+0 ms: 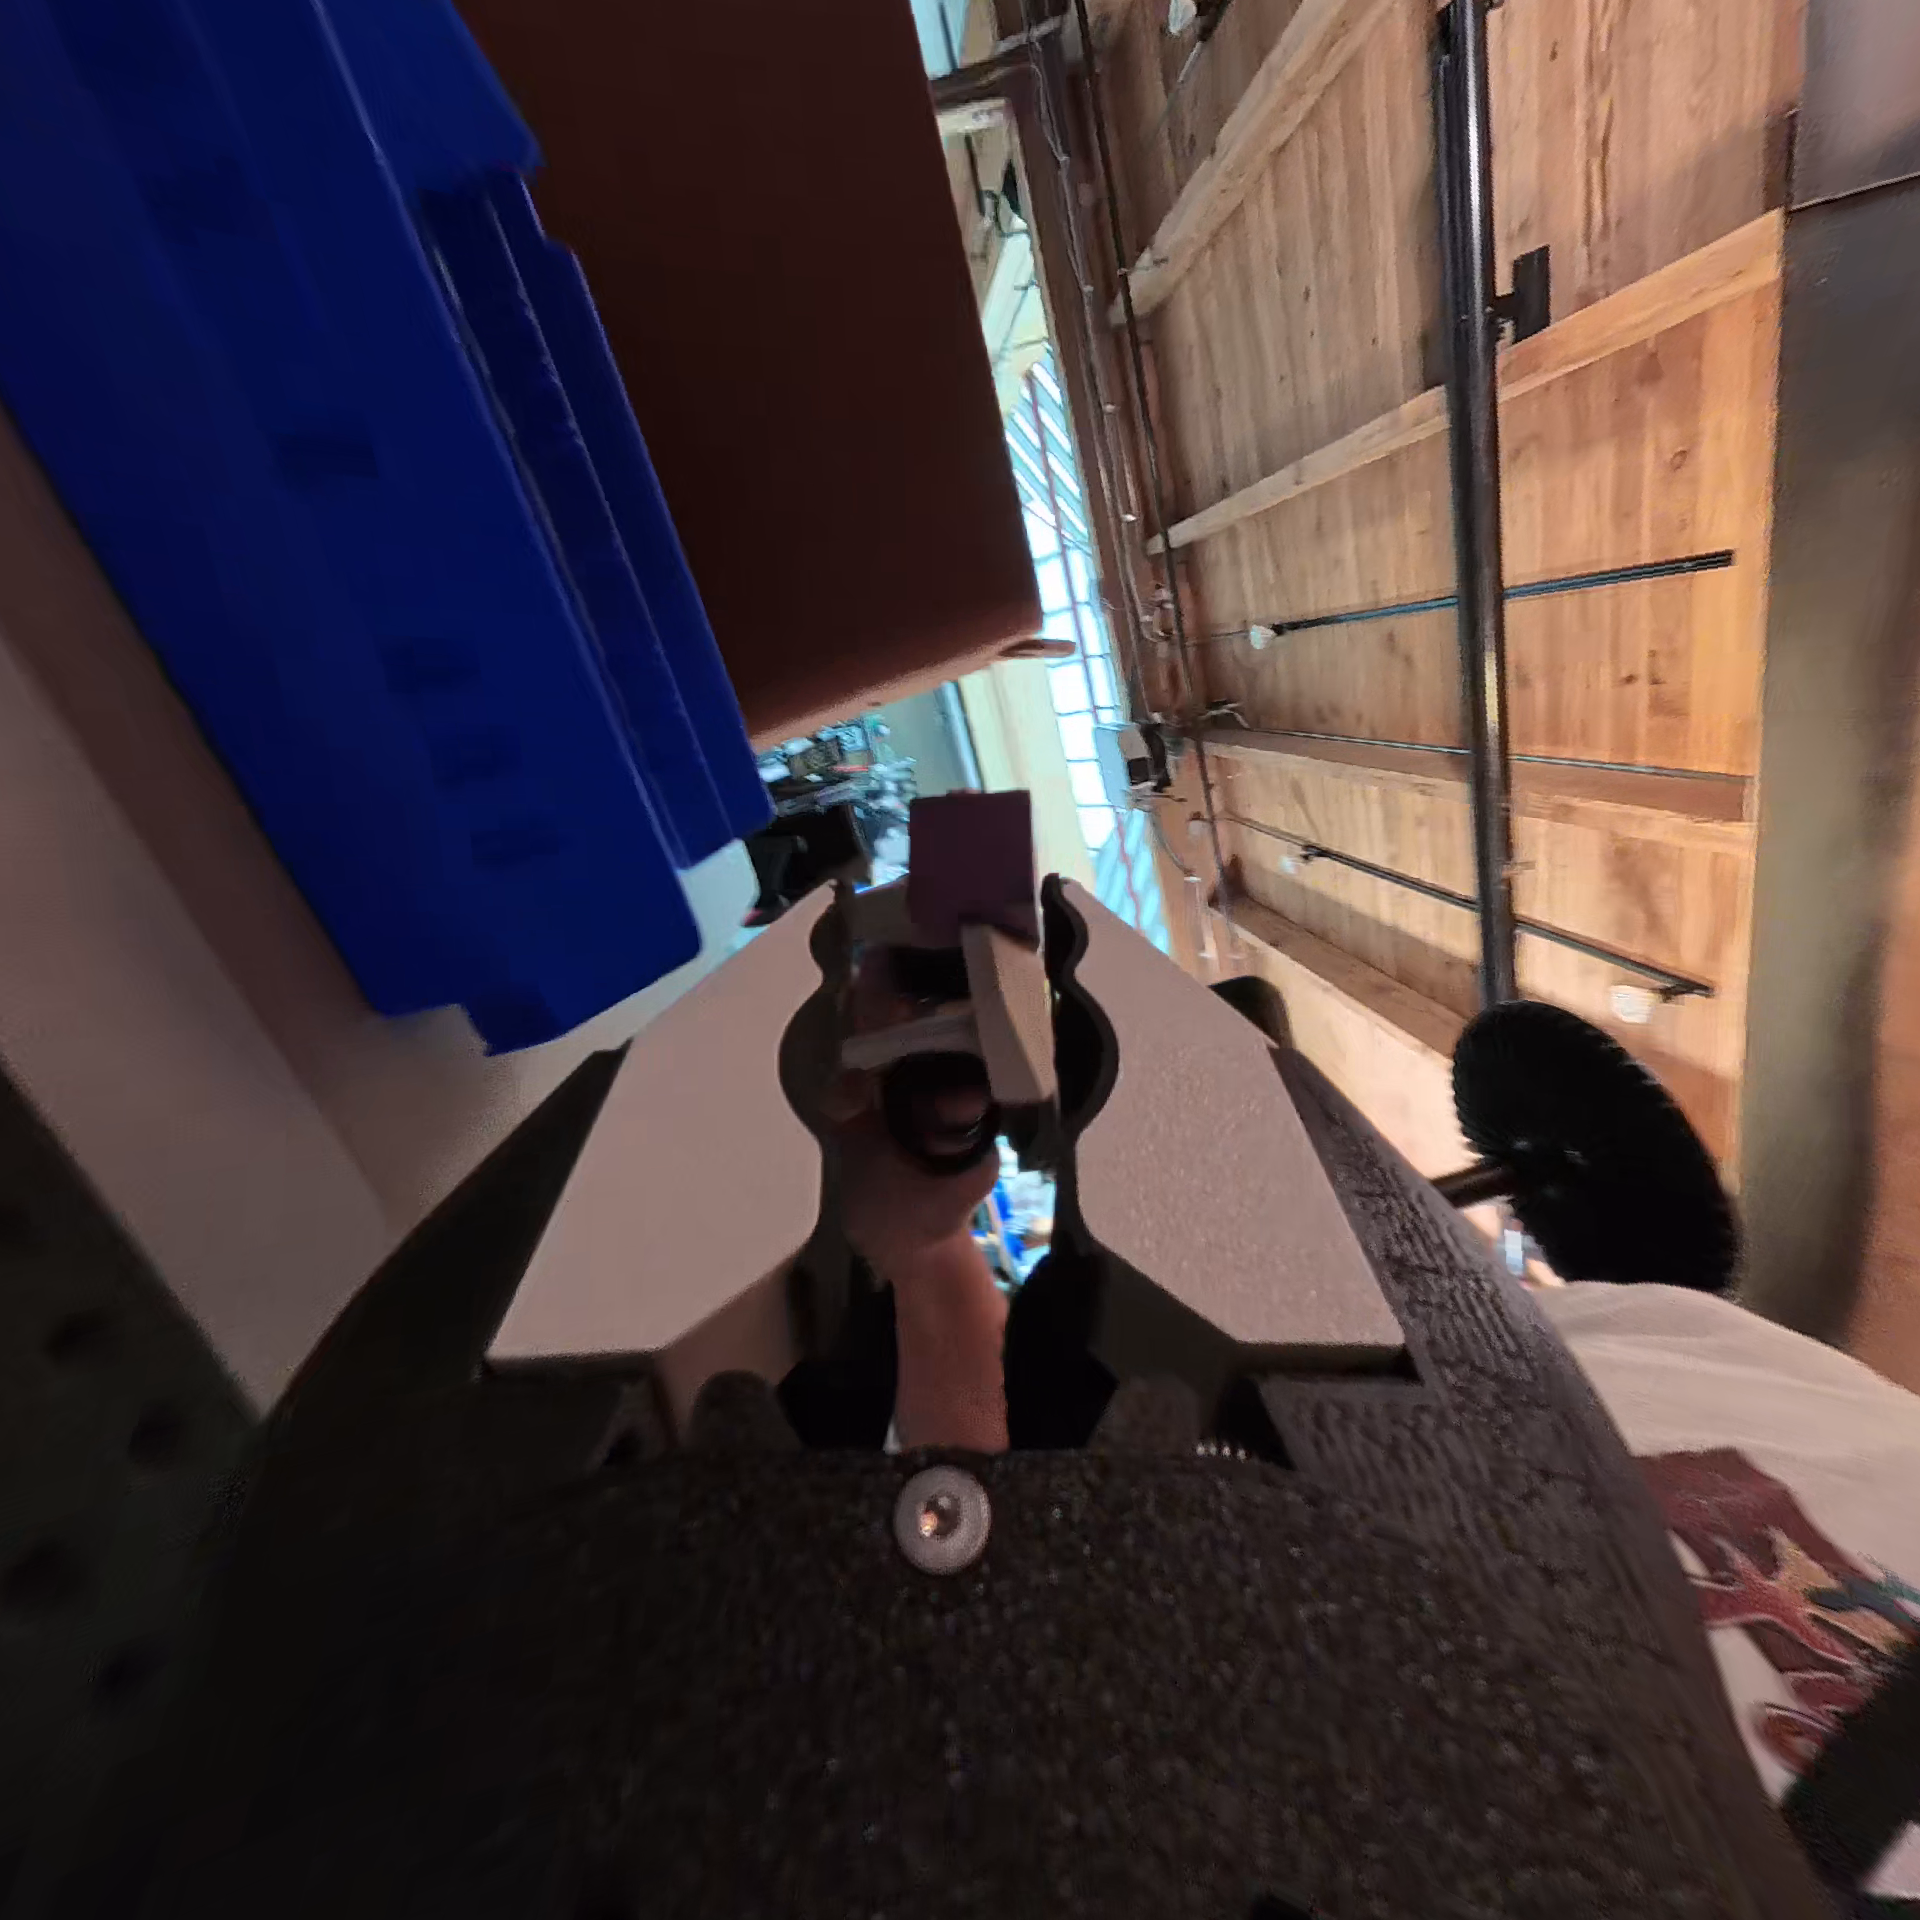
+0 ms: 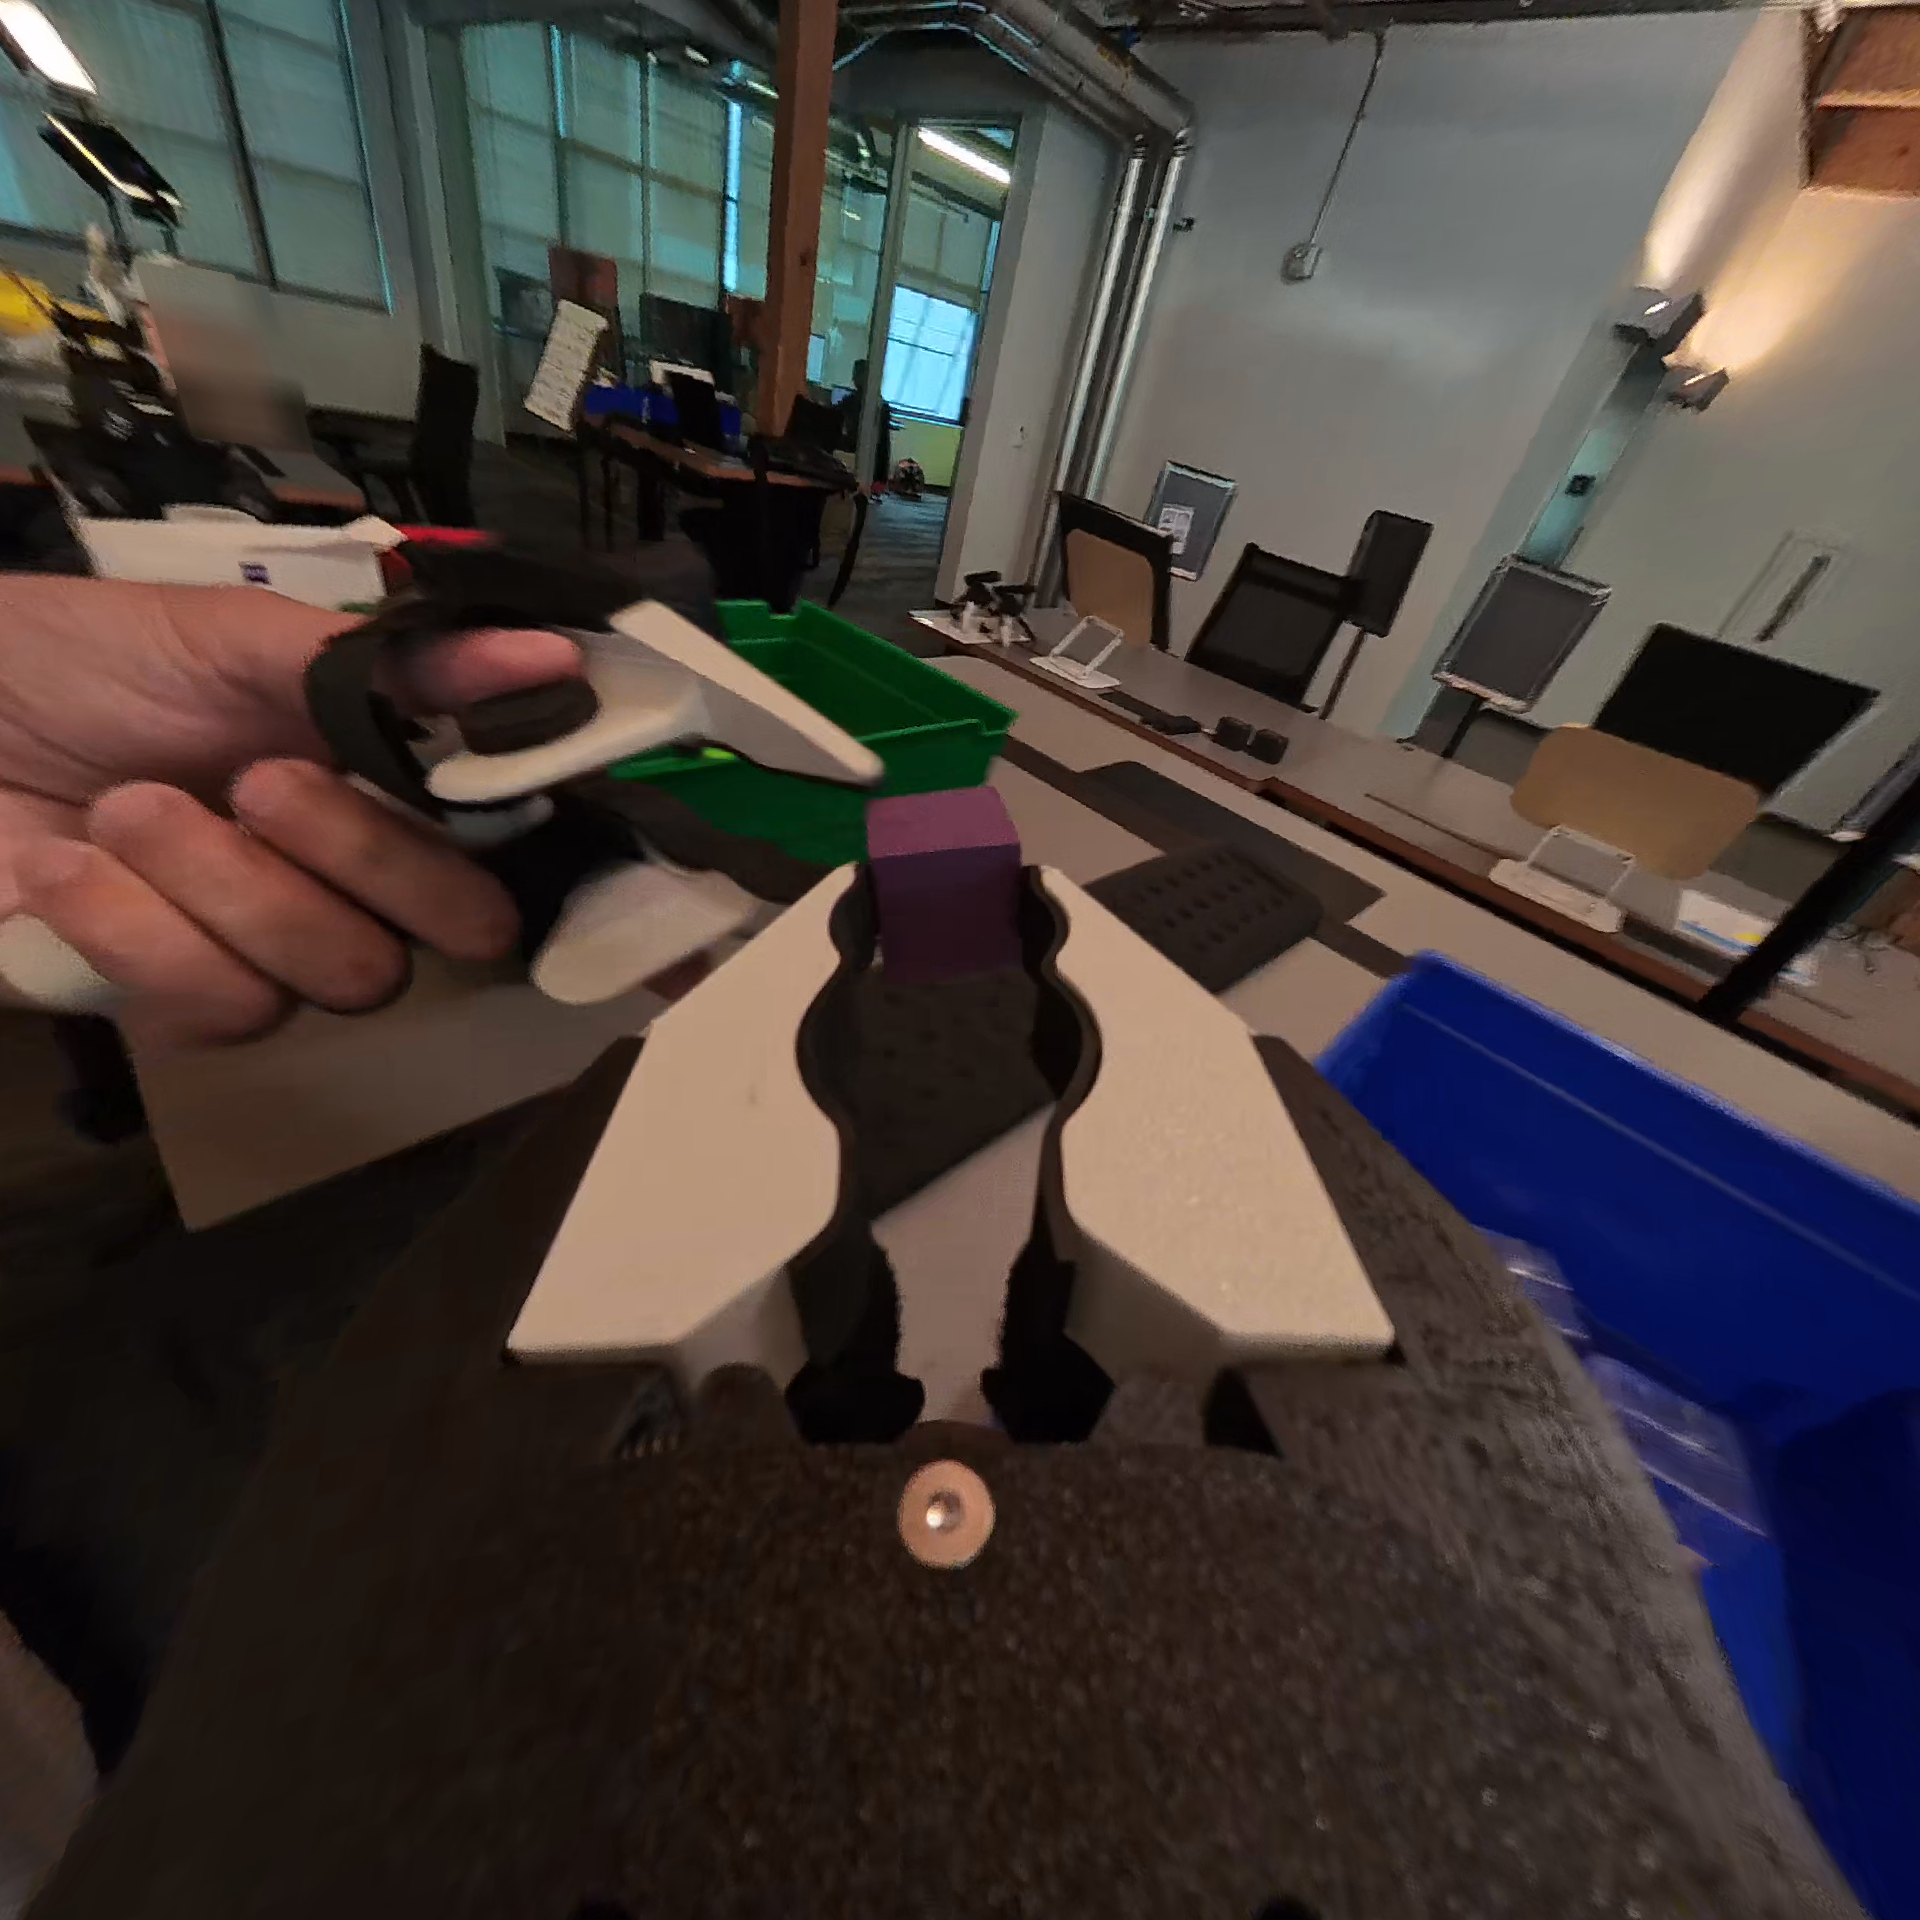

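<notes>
My right gripper (image 2: 951, 883) is shut on a small purple block (image 2: 940, 894) and holds it at its fingertips above the table. My left gripper (image 2: 790, 842), held in a hand (image 2: 156, 779), is turned on its side and comes in from the left; its upper fingertip (image 2: 852, 769) is just above and left of the block. In the left wrist view my left gripper (image 1: 940, 904) is open, and the purple block (image 1: 966, 852) sits just past its tips with a gap on each side. The right gripper's white finger (image 1: 1008, 1018) shows between the left jaws.
A blue bin (image 2: 1662, 1195) stands close on the right; it also shows in the left wrist view (image 1: 364, 520). A green bin (image 2: 883, 686) sits behind the left gripper. A black perforated mat (image 2: 1205, 914) lies on the grey table (image 2: 1143, 800). Desks and chairs stand farther back.
</notes>
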Tool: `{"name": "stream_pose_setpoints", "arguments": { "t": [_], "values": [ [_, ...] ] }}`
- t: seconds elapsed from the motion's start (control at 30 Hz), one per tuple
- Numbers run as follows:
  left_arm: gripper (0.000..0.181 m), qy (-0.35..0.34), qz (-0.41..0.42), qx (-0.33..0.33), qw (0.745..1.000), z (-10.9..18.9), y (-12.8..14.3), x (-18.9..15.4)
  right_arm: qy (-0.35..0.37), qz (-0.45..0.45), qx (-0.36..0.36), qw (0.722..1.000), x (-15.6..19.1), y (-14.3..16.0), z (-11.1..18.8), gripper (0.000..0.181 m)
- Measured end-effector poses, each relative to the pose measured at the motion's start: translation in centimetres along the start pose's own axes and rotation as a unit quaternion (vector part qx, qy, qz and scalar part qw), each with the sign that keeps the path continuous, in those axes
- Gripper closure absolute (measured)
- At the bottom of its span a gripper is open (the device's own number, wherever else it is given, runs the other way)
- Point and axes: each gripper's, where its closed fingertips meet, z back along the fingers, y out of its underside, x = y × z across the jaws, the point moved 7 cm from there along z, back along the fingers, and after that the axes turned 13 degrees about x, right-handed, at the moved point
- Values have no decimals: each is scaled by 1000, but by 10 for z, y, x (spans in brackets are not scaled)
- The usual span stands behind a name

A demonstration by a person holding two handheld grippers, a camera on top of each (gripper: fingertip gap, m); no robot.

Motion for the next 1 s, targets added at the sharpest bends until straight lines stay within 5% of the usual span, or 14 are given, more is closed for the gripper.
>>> {"name": "stream_pose_setpoints", "arguments": {
  "t": [0.07,0.17,0.3,0.47,0.63,0.83,1.0],
  "values": [
    [142,-39,-47,-9,998,14,1,-6,36,14,25,999,-30,2,17,154],
    [142,-83,-109,10,991,33,10,-17,44,10,167,985,-80,24,32,154],
    [142,-140,-145,31,979,52,31,-23,-110,-25,447,887,-88,62,24,154],
    [142,-186,-151,29,971,74,53,-28,-184,6,568,802,-79,93,-13,154],
    [142,-286,-185,26,940,104,68,-35,-194,21,632,750,-78,119,-29,154],
    [142,-497,-199,16,845,167,65,-29,-171,28,642,747,-79,121,-28,154],
    [142,-631,-182,-11,754,224,18,-19,-153,-47,578,800,-81,102,-18,136]
  ]
}}
